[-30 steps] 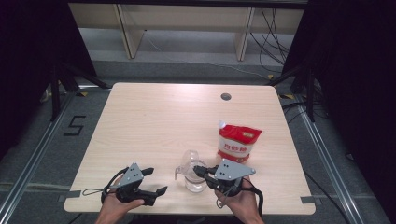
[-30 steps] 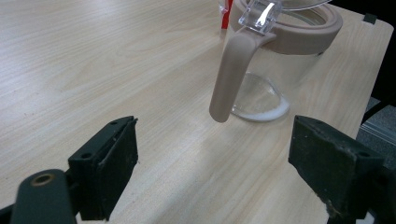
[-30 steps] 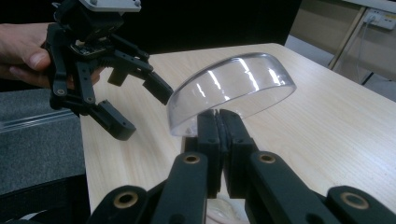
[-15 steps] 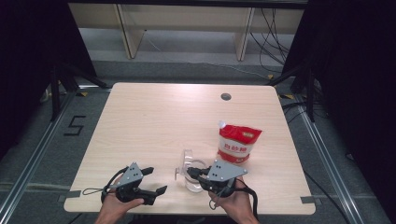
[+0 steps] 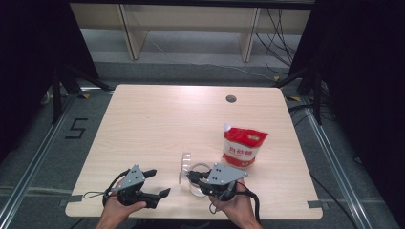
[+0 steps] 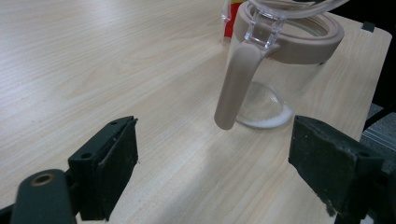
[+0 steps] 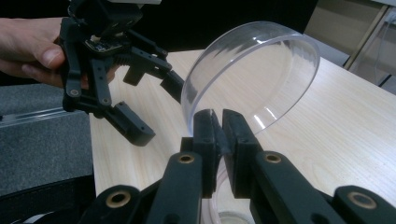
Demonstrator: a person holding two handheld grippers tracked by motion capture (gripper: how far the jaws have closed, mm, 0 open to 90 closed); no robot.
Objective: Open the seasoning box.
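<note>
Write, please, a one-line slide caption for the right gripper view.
Right gripper shut on the clear lid of a jar, lid tilted up, with the open left gripper beyond.

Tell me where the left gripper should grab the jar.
Grip the jar by its beige handle, coming in level from the left gripper's side. The handle hangs free of the glass wall, pointing toward the open jaws, and looks narrow enough to fit between them.

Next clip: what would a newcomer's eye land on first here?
Probably the red and white bag standing toward the table's right side, the brightest thing there. Next, at the near edge, the right gripper pinching the clear round lid, swung up over a glass jar. The left gripper waits open beside it.
</note>
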